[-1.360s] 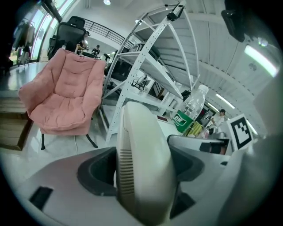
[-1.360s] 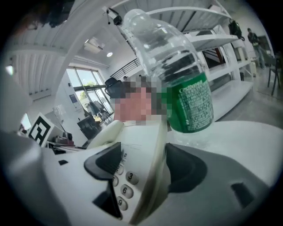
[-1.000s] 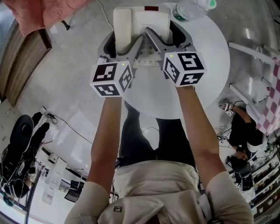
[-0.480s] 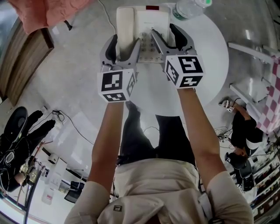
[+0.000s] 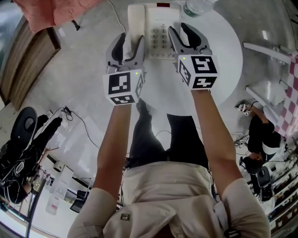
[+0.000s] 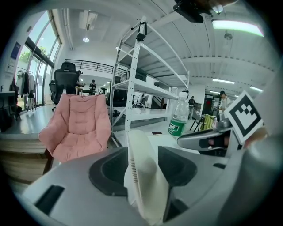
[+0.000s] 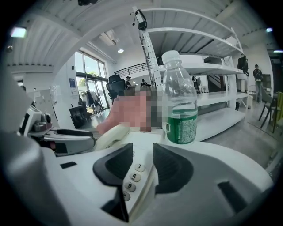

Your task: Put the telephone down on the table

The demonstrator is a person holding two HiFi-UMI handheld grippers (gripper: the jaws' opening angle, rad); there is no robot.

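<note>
A cream telephone with a keypad and its handset on the left sits over the far part of the round white table. My left gripper has just been closing, and its pads now press on the handset between them. My right gripper has also just been closing and is shut on the phone's right edge, beside the number keys. I cannot tell whether the phone's base still touches the table.
A clear water bottle with a green label stands just beyond the phone. A pink chair sits off the table's left and a white shelf rack behind it. Cables and gear lie on the floor.
Both grippers have slid forward along the phone's sides. Their jaws went from wide open around it to clamped on the handset and on the right edge.
</note>
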